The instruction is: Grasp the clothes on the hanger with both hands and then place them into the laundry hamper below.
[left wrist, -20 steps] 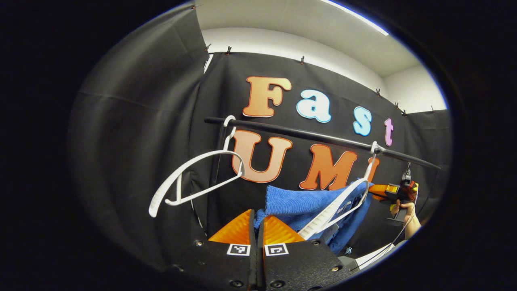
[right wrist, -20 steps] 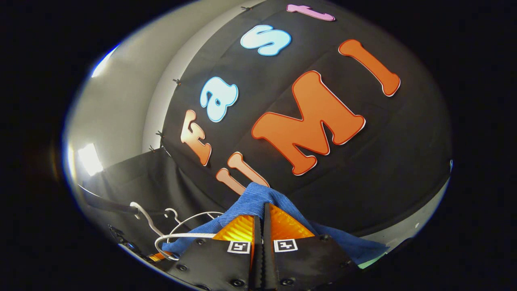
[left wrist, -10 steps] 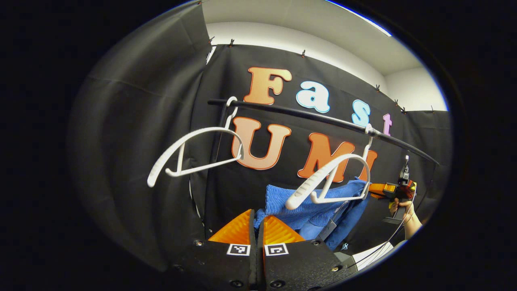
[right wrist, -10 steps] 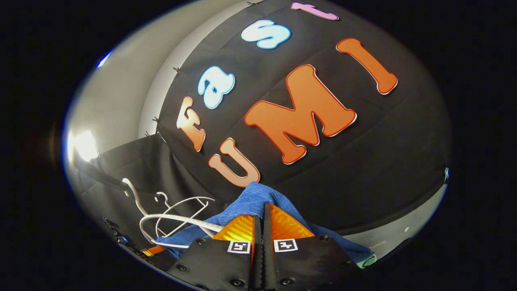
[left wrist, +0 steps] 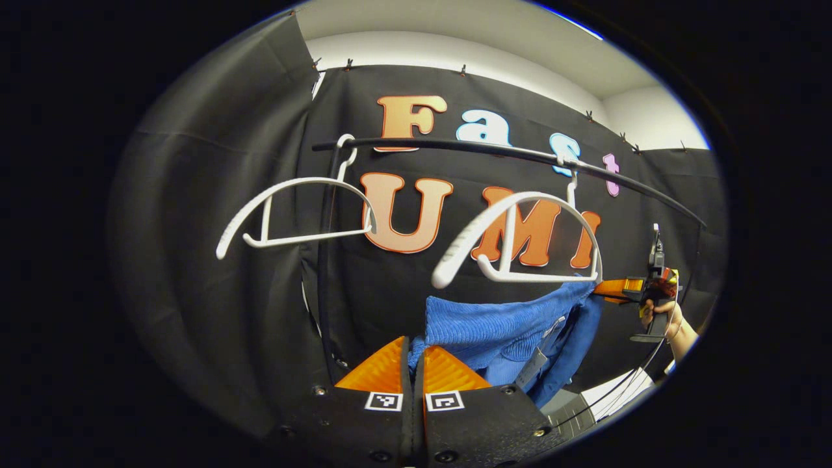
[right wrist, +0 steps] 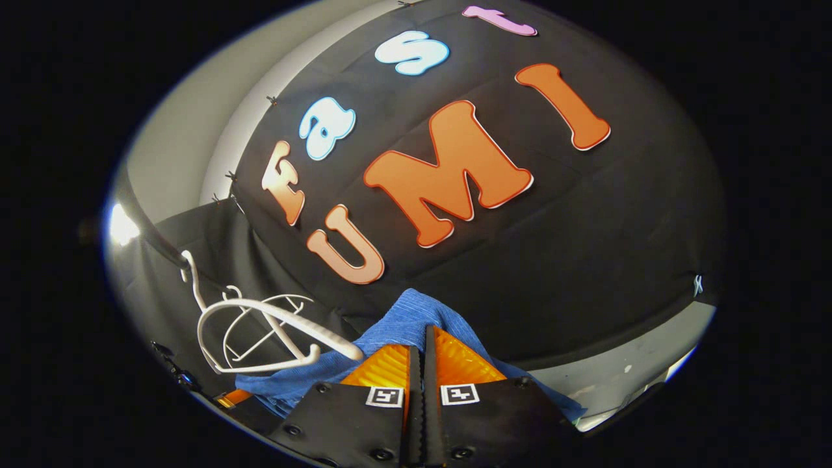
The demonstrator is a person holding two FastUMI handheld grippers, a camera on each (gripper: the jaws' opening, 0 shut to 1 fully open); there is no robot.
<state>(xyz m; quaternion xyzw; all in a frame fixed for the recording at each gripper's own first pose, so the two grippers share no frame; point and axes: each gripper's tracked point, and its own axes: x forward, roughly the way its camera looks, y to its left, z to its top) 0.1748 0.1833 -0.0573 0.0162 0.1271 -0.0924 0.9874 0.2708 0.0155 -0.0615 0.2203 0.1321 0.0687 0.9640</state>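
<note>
The black rail (left wrist: 494, 151) spans the booth with 2 white hangers on it: a bare hanger (left wrist: 292, 211) toward the left of the left gripper view, and the near hanger (left wrist: 520, 237) just above the blue garment (left wrist: 500, 328). The garment now hangs below that hanger, stretched between both tools and apparently clear of the hanger's arms, though its top edge sits just beneath the lower bar near the right end.

The left gripper (left wrist: 413, 370) is clenched on the garment's left end, cloth bunched right at its closed fingers. In the right gripper view, the right gripper (right wrist: 416, 367) is likewise clamped on blue cloth, which spills out on both sides of the closed fingers. In the left gripper view that same tool appears farther off, held by a hand (left wrist: 660, 315), gripping the garment's far corner.

Risks, by my judgement: the cloth's upper edge could snag the near hanger's bar if the 2 tools drop unevenly, dragging the hanger along the rail. A thin pinch at either end could slip as the cloth's weight shifts. The hamper is out of sight, so the lowering is aimed blind and the garment could miss the opening.
</note>
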